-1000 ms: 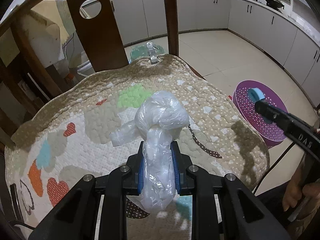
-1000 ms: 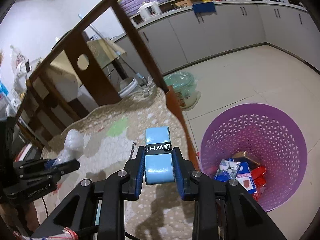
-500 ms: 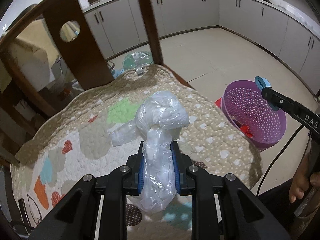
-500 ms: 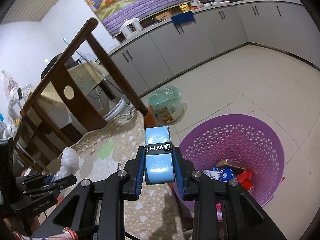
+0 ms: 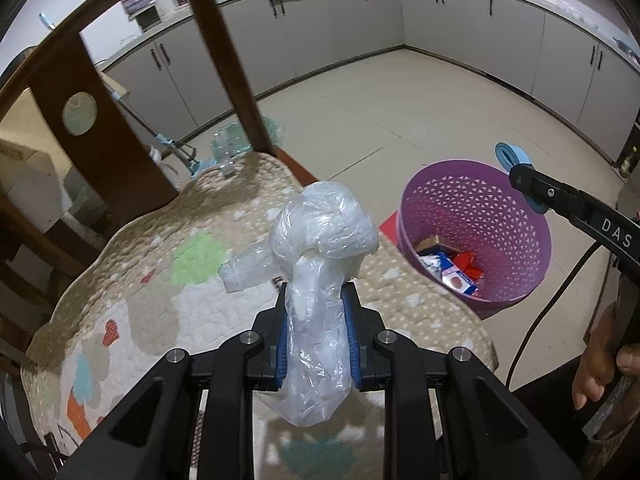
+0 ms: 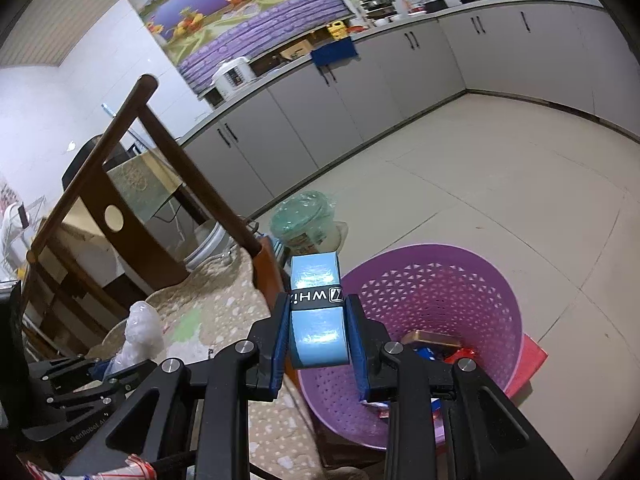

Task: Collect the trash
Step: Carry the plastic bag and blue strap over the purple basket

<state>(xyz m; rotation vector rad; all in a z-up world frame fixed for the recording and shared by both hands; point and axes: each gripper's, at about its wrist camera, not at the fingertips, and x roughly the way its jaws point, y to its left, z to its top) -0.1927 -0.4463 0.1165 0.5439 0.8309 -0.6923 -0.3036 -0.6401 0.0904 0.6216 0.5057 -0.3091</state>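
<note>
My left gripper (image 5: 314, 308) is shut on a crumpled clear plastic bag (image 5: 320, 240), held above the chair's quilted cushion (image 5: 160, 280). My right gripper (image 6: 318, 332) is shut on a light blue tape roll (image 6: 316, 312) with a black band, held above the near rim of the purple basket (image 6: 432, 280). In the left wrist view the right gripper (image 5: 520, 178) and its blue roll (image 5: 506, 154) hang over the far right rim of the purple basket (image 5: 480, 188). Several packets and wrappers (image 5: 452, 264) lie in the basket. The left gripper and bag (image 6: 138, 328) show at the lower left of the right wrist view.
A dark wooden chair back (image 5: 104, 128) rises behind the cushion. A green plastic-wrapped container (image 6: 308, 222) stands on the tiled floor beyond the chair. Grey kitchen cabinets (image 5: 440, 20) line the far walls. A person's hand (image 5: 600, 364) shows at the right edge. A red mat (image 6: 528, 364) lies under the basket.
Both grippers have moved toward the purple basket, each keeping its hold. The basket now shows larger, with its contents visible in the left wrist view.
</note>
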